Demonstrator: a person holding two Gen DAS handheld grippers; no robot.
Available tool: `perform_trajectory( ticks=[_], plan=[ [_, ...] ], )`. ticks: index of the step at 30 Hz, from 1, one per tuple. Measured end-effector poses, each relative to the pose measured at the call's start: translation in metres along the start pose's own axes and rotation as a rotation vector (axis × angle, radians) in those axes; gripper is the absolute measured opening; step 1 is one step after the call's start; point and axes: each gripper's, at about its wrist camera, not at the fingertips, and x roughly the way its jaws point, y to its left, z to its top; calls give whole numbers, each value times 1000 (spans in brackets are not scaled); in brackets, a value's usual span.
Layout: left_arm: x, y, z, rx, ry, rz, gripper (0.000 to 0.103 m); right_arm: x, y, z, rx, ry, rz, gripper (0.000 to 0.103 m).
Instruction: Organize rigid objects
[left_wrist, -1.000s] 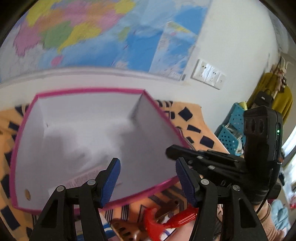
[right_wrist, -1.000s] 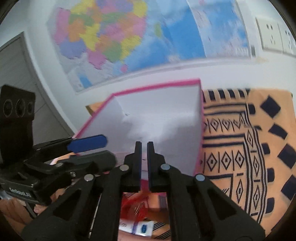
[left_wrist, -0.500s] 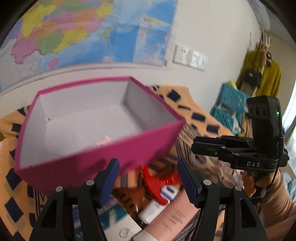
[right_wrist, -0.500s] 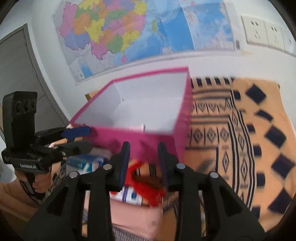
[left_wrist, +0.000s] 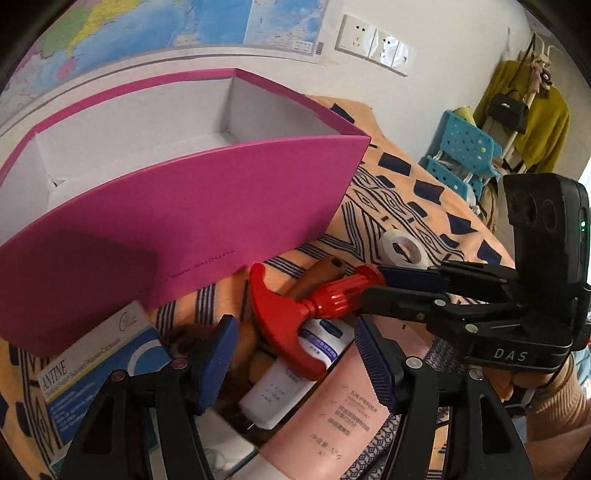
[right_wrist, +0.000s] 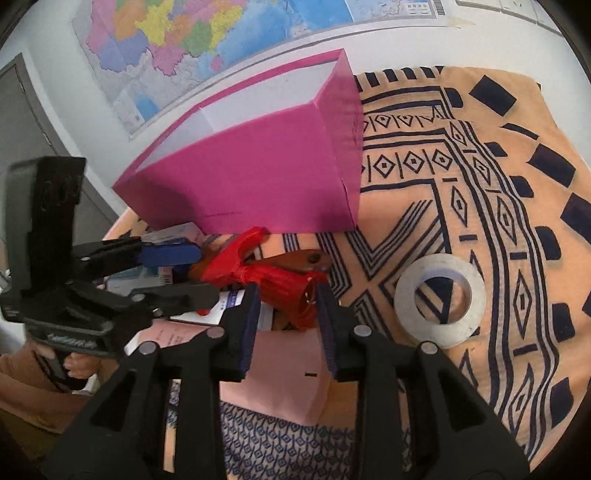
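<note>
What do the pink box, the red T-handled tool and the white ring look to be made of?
Pink box: likely cardboard, matte magenta outside, plain white inside, with sharp folded edges. Red T-handled tool: apparently moulded plastic, glossy, with a ribbed grip. White ring: probably a roll of tape, matte white; its exact material is unclear.

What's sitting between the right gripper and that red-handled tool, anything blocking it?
Nothing visible blocks it. The right gripper has just opened its jaws, and the red tool's handle end already lies in the gap. The pink tube lies below the fingers, not in the path.
</note>
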Motion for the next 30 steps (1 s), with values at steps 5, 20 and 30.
perform_trajectory(
  ticks=[5, 20, 30],
  plan=[
    [3, -4, 1, 6, 6, -10, 67, 2, -1, 1, 7, -4, 0, 27],
    [-3, -2, 13, -34, 47, -58, 67, 4, -7, -3, 41, -5, 28, 15],
    [19, -10, 16, -12, 111, -30, 71, 3, -6, -4, 45, -17, 33, 15]
  ],
)
